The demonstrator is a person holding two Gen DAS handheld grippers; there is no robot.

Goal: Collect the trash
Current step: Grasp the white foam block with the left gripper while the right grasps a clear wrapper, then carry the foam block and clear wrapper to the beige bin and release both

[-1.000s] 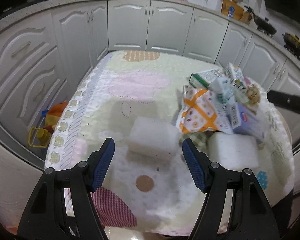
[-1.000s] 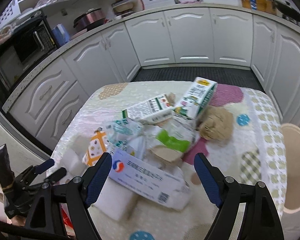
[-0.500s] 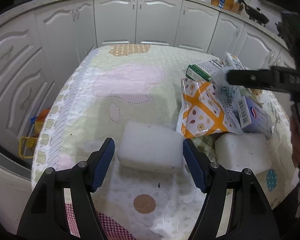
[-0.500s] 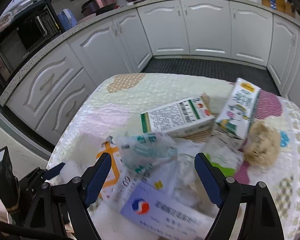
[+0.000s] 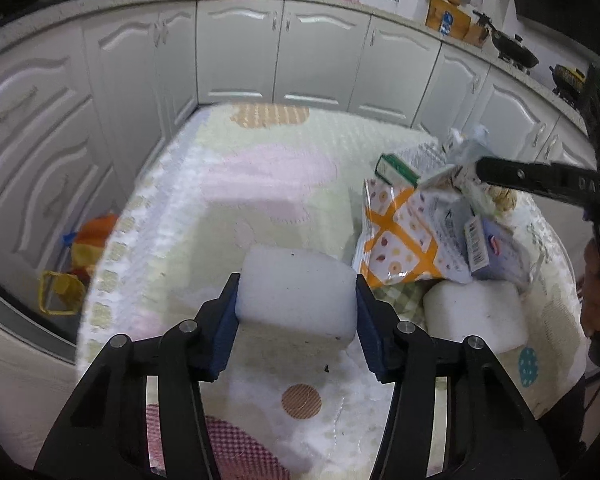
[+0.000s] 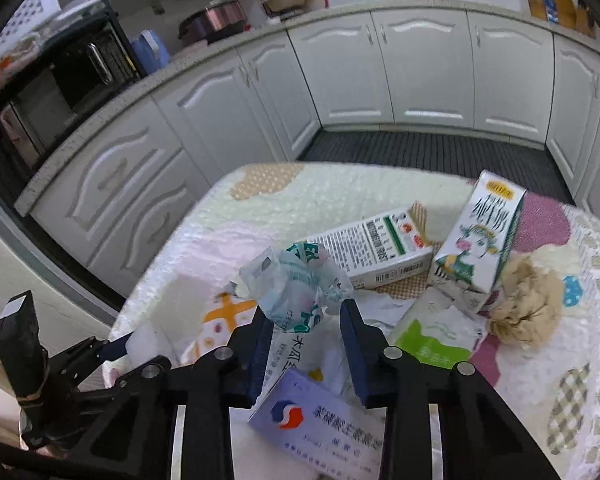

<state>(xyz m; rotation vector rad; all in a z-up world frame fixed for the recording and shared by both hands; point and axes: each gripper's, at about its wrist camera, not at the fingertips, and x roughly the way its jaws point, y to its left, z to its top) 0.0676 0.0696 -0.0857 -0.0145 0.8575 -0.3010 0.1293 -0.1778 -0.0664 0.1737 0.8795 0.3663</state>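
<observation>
Left jaws: I see my left gripper closing, blue pads touching both ends of the white foam block.
Right jaws: my right gripper is closing on the crumpled plastic wrapper (lifted clear of the pile, it seems).
Desk: quilted cloth carries everything.
Pile: snack bag, green-edged carton, cartoon carton, blue box, brown paper wad.
Beside: second foam block, right of the first.

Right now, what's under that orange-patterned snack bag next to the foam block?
The orange-patterned snack bag lies on the quilted cover, its near edge over a green checked patch. Printed wrappers and a blue-and-white box overlap its right side. Whatever lies beneath its middle is covered.
</observation>
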